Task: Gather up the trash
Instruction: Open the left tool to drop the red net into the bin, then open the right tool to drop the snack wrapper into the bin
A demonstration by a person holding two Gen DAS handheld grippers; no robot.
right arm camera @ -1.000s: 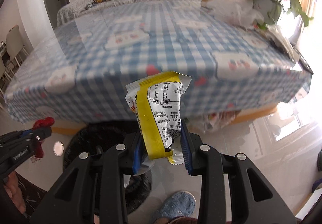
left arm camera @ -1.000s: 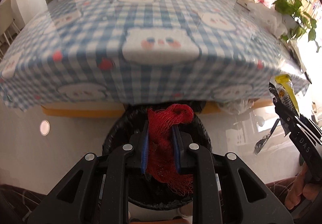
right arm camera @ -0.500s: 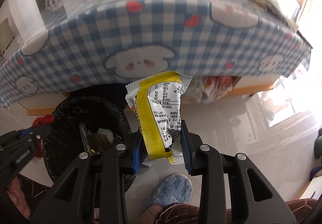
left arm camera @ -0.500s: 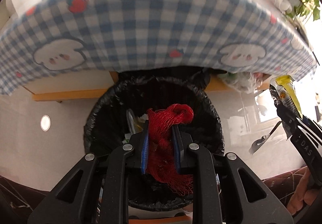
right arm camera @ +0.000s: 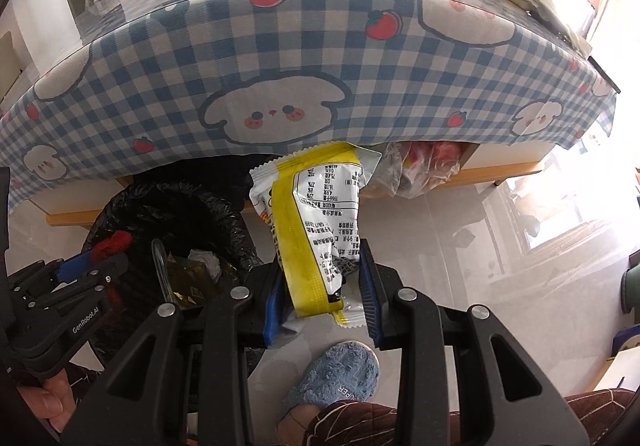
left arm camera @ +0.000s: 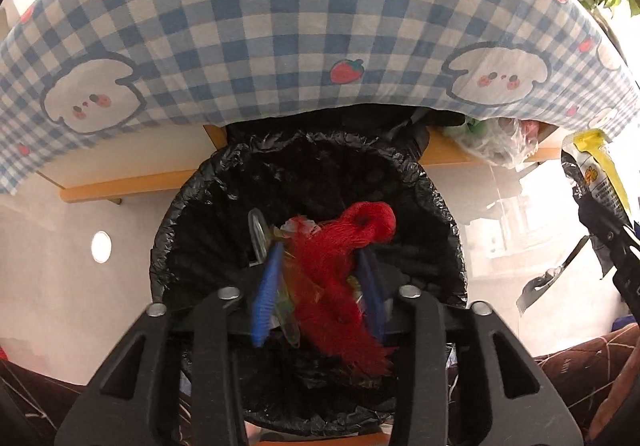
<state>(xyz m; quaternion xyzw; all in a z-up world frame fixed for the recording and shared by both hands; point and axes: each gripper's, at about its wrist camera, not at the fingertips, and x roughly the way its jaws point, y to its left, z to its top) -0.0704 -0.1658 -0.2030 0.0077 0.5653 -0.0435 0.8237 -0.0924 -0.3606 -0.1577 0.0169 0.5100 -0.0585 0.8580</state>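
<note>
My left gripper [left arm camera: 320,286] hangs over a black-lined trash bin [left arm camera: 192,230] under the table edge. Its blue pads stand wide apart, and the red mesh net [left arm camera: 340,258] sits blurred between them, tilted over the bin's mouth. The left gripper also shows in the right wrist view [right arm camera: 80,270], above the bin [right arm camera: 120,205]. My right gripper [right arm camera: 320,286] is shut on a white and yellow snack wrapper [right arm camera: 320,213], held to the right of the bin above the floor. The wrapper shows at the right edge of the left wrist view [left arm camera: 596,165].
A blue-checked tablecloth [right arm camera: 280,65] hangs over the table edge just above the bin. The bin holds wrappers and crumpled paper [right arm camera: 204,262]. Plastic bags [right arm camera: 420,165] sit under the table. A blue slipper [right arm camera: 336,378] is on the tiled floor below the right gripper.
Both grippers have dropped below the table edge toward the bin. The left gripper's pads have spread apart and the red net has tilted and blurred between them. The right gripper still holds the wrapper.
</note>
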